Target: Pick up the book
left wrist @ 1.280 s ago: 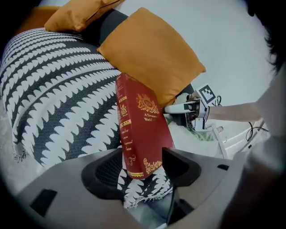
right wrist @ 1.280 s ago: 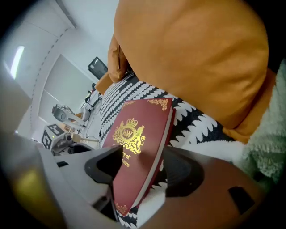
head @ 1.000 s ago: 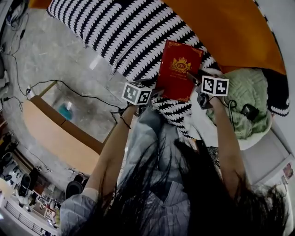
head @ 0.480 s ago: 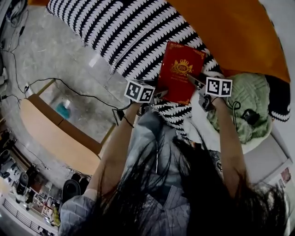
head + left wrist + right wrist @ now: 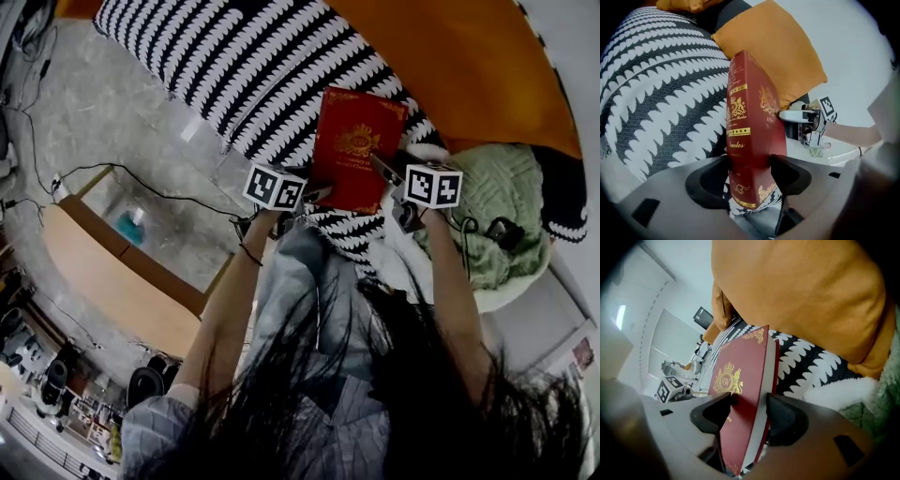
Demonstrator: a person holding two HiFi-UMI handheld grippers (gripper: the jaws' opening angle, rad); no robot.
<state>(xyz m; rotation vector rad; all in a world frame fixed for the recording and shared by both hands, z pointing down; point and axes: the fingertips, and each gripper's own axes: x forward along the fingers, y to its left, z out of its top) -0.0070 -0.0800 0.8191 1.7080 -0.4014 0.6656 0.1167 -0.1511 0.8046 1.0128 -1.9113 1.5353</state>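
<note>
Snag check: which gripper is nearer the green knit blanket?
Right. The right gripper, jaws just closed further onto the book, sits beside the blanket; the left gripper grips the book's opposite edge, farther away.

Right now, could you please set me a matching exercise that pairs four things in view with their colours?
Things:
1. book
2. plain cushion
3. knitted throw
4. striped cushion

Colours:
A. green
B. black and white
C. red with gold
D. orange

Pairs: 1-C; 2-D; 3-A; 4-B
</note>
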